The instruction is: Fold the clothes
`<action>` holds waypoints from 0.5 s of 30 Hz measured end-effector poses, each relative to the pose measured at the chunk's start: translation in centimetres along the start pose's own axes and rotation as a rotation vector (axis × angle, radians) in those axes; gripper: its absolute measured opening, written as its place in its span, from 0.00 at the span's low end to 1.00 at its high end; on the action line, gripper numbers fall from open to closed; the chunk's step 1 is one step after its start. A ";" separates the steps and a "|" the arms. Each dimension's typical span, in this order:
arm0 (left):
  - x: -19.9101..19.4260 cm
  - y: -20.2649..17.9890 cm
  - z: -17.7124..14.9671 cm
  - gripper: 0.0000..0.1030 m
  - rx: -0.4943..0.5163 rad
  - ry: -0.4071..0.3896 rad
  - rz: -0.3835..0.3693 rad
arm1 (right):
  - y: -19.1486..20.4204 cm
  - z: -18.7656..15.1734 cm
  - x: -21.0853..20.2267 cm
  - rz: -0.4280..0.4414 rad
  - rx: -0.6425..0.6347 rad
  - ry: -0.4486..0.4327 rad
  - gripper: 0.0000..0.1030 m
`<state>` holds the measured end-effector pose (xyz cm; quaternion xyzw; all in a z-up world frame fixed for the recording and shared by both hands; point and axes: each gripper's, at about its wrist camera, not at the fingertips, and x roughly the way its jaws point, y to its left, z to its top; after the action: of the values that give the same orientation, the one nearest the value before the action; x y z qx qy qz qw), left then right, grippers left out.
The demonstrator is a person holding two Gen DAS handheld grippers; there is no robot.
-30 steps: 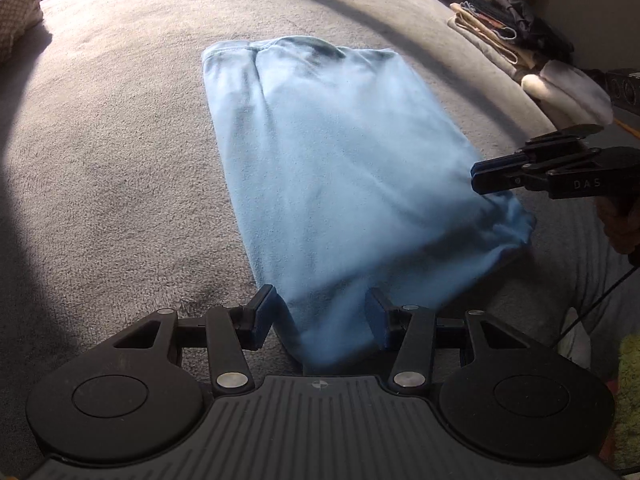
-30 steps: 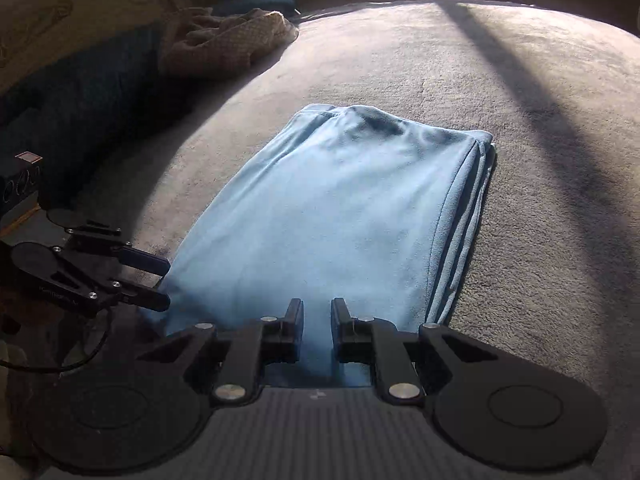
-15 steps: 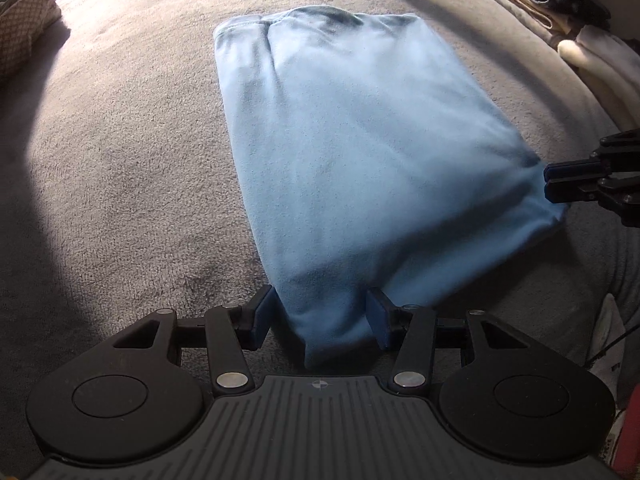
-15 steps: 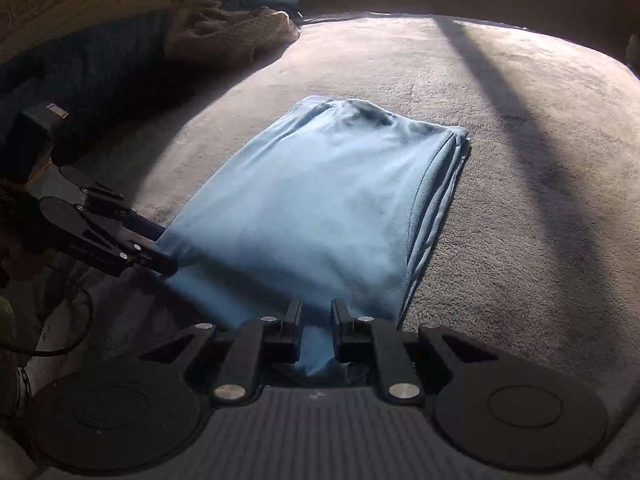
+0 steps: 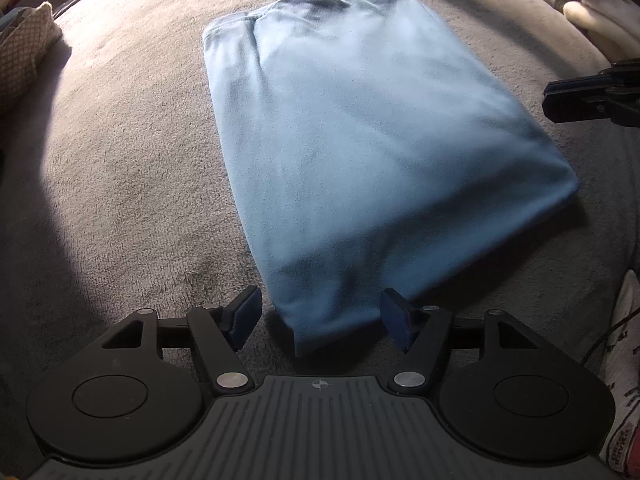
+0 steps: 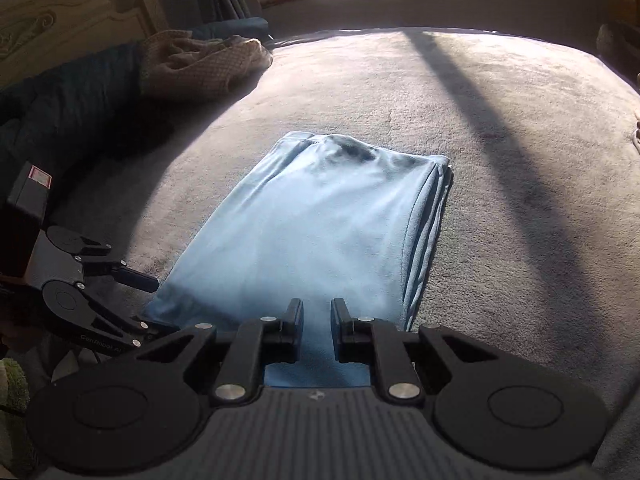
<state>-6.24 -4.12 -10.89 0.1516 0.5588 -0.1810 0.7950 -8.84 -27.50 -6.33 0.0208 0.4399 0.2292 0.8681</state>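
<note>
Pale lettering on the lower arm of the black two-finger left gripper (image 6: pixel 158 302), seen from the right wrist camera, appears to begin "ConRobot", with its last letters too small to make out. Dark and red print on a white bag or packet (image 5: pixel 624 384) at the right edge of the left wrist view is too blurred to read.

Folded garment (image 5: pixel 360 140) lies on bed (image 5: pixel 120 160) (patterned cloth (image 5: pixel 24 52) far left).
</note>
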 end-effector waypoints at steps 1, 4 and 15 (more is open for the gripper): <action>0.0 -0.1 0.1 0.65 -0.004 0.004 -0.002 | 0.5 0.0 0.8 -0.005 -0.009 0.010 0.15; 0.1 -0.6 0.3 0.68 -0.011 0.009 0.005 | 1.9 -0.5 2.8 -0.033 -0.060 0.040 0.17; 0.3 -1.9 0.1 0.74 0.019 0.025 -0.001 | 0.8 -1.8 3.7 -0.096 0.036 0.086 0.21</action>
<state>-6.94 -5.90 -11.26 0.1611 0.5670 -0.1850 0.7863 -8.65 -25.59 -10.03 0.0051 0.4814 0.1801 0.8578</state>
